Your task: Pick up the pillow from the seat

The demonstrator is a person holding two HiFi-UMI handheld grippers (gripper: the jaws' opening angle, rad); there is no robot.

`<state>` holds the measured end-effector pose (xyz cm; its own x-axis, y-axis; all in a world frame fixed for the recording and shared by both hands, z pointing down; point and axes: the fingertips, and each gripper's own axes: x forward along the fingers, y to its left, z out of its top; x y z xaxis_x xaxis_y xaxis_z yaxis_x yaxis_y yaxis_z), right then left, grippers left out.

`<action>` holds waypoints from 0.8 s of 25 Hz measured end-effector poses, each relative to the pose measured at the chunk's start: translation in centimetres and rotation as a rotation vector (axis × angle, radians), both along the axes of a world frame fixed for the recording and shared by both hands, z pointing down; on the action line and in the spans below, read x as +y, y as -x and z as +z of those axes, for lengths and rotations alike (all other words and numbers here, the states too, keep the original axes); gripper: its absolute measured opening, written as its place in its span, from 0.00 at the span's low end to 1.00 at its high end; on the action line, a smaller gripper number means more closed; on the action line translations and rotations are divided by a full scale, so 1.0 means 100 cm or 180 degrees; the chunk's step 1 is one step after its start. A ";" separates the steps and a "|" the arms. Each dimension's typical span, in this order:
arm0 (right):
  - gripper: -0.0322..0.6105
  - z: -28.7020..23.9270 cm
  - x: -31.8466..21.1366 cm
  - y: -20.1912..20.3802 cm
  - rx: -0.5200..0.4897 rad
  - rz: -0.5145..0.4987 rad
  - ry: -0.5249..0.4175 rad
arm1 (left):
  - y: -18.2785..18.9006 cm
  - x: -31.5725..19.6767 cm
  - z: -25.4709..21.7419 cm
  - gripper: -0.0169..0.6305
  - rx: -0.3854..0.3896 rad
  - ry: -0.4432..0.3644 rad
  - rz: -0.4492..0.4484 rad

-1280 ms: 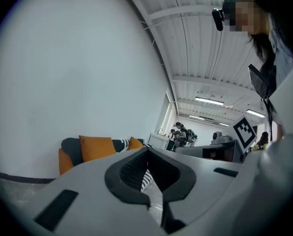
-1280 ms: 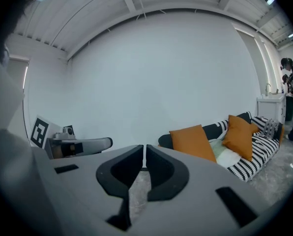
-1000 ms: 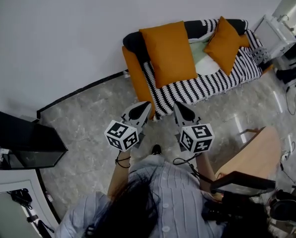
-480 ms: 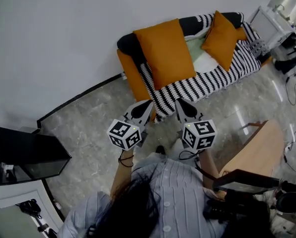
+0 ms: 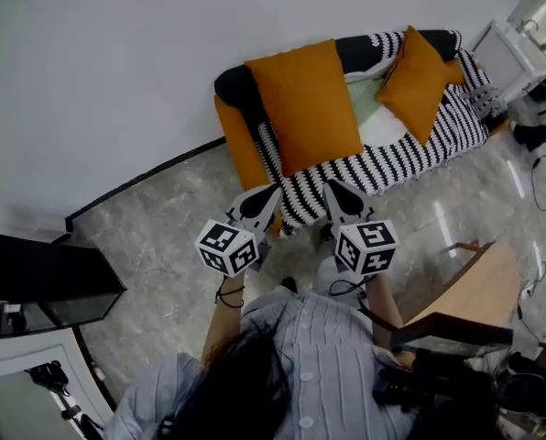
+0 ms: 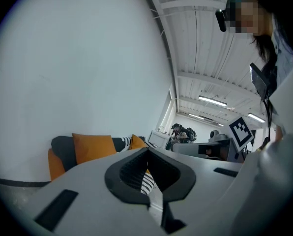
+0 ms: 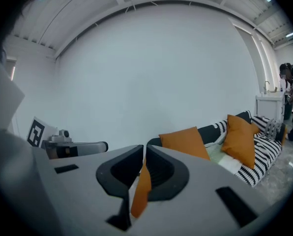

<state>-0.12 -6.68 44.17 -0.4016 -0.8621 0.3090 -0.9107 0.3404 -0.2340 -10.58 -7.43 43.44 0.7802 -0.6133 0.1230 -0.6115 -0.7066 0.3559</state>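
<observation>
A large orange pillow [image 5: 305, 104] leans on the back of a sofa [image 5: 410, 149] covered in a black-and-white striped throw. A smaller orange pillow [image 5: 421, 82] stands further right on the seat. Both show in the right gripper view as the large pillow [image 7: 185, 141] and the small pillow [image 7: 241, 139], and in the left gripper view as the large pillow [image 6: 92, 148]. My left gripper [image 5: 271, 191] and right gripper [image 5: 330, 187] are shut and empty, side by side over the floor just short of the sofa's front edge.
A black cabinet [image 5: 44, 278] stands at the left by the wall. A wooden chair [image 5: 465, 291] is at my right. White equipment [image 5: 516, 58] and cables sit beyond the sofa's right end. Grey marbled floor [image 5: 154, 236] lies between me and the sofa.
Both grippers have moved toward the sofa together; their tips now reach its front edge in the head view. Jaws stay shut.
</observation>
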 end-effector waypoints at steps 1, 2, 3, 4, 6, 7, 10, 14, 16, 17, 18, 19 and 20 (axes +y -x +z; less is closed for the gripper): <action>0.10 0.000 -0.010 -0.007 -0.0005 -0.0010 0.0001 | -0.005 -0.009 0.000 0.04 -0.0004 -0.0014 -0.0023; 0.10 0.000 -0.020 -0.014 -0.0009 -0.0023 0.0004 | -0.009 -0.019 -0.002 0.04 -0.0005 -0.0029 -0.0054; 0.10 -0.001 -0.030 -0.020 -0.0006 -0.0041 0.0009 | -0.014 -0.029 -0.003 0.04 -0.0003 -0.0038 -0.0095; 0.10 -0.001 -0.040 -0.027 0.0001 -0.0066 0.0016 | -0.018 -0.039 -0.004 0.04 0.0003 -0.0041 -0.0144; 0.10 -0.002 -0.060 -0.040 0.0007 -0.0123 0.0036 | -0.026 -0.058 -0.005 0.04 0.0022 -0.0033 -0.0241; 0.10 -0.002 -0.070 -0.047 0.0002 -0.0148 0.0049 | -0.031 -0.066 -0.005 0.04 0.0028 -0.0025 -0.0283; 0.10 -0.002 -0.102 -0.070 -0.0019 -0.0200 0.0087 | -0.051 -0.089 -0.004 0.04 0.0012 0.0014 -0.0373; 0.10 0.001 -0.139 -0.095 -0.0066 -0.0276 0.0133 | -0.073 -0.116 0.000 0.04 -0.0078 0.0064 -0.0474; 0.10 0.005 -0.154 -0.106 -0.0092 -0.0322 0.0163 | -0.083 -0.128 0.002 0.04 -0.0135 0.0072 -0.0532; 0.10 0.008 -0.161 -0.112 -0.0105 -0.0341 0.0184 | -0.087 -0.133 0.003 0.04 -0.0162 0.0077 -0.0560; 0.10 0.011 -0.168 -0.117 -0.0119 -0.0358 0.0208 | -0.092 -0.139 0.004 0.04 -0.0186 0.0082 -0.0586; 0.10 0.014 -0.174 -0.122 -0.0136 -0.0373 0.0230 | -0.096 -0.144 0.006 0.04 -0.0207 0.0087 -0.0611; 0.10 0.016 -0.179 -0.125 -0.0155 -0.0390 0.0247 | -0.100 -0.148 0.007 0.04 -0.0224 0.0091 -0.0636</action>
<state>12.42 -24.58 45.77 -0.5185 -0.7800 0.3505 -0.8504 0.4275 -0.3068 -0.60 -22.26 44.14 0.6324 -0.7504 0.1923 -0.7625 -0.5591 0.3256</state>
